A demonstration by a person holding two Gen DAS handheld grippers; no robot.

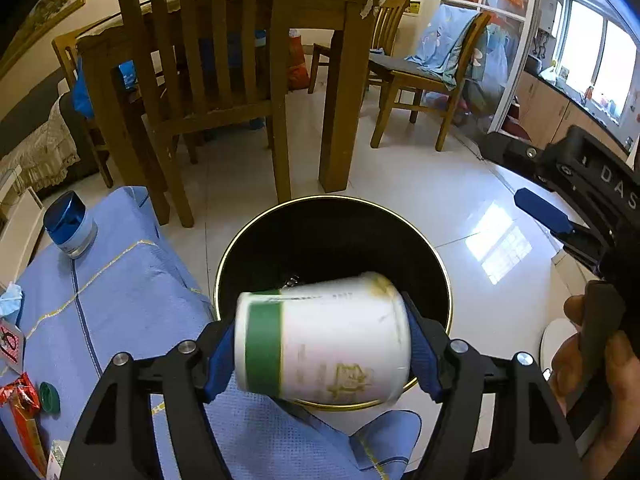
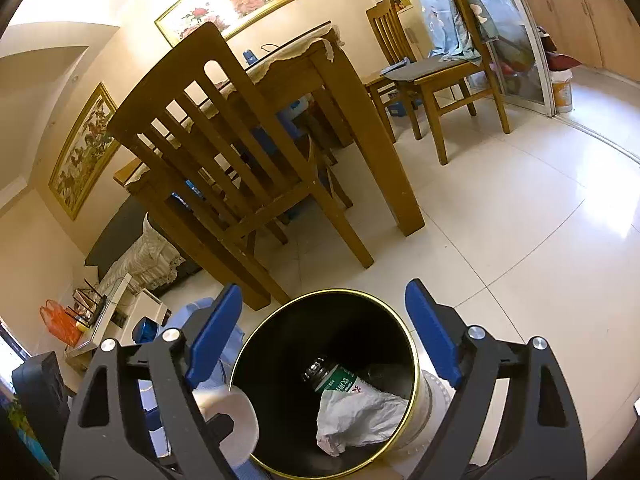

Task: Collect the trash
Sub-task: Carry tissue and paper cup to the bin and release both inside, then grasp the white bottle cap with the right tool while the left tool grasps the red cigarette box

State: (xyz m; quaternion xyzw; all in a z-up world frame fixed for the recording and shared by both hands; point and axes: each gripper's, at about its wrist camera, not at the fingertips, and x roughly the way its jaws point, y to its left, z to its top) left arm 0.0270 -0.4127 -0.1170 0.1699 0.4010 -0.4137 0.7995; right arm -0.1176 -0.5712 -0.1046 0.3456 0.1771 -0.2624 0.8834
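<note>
The black trash bin (image 1: 240, 256) is positioned on the floor beside the blue-covered table (image 1: 120, 288). A white paper cup (image 1: 324, 336) is clamped sideways over its rim by the left gripper (image 1: 324, 344). The right gripper (image 2: 324, 340) is held wide open and empty above the bin.

White paper cup over the bin, more trash inside and on the cloth

The white paper cup with a green band (image 1: 324, 338) lies on its side above the black gold-rimmed round bin (image 1: 438, 276). Inside lie a green-labelled dark bottle (image 2: 334, 378) and crumpled white paper (image 2: 360, 416). At 9 o'clock, a green bottle cap (image 1: 49, 397) and red wrapper (image 1: 20, 398) rest on blue cloth.
</note>
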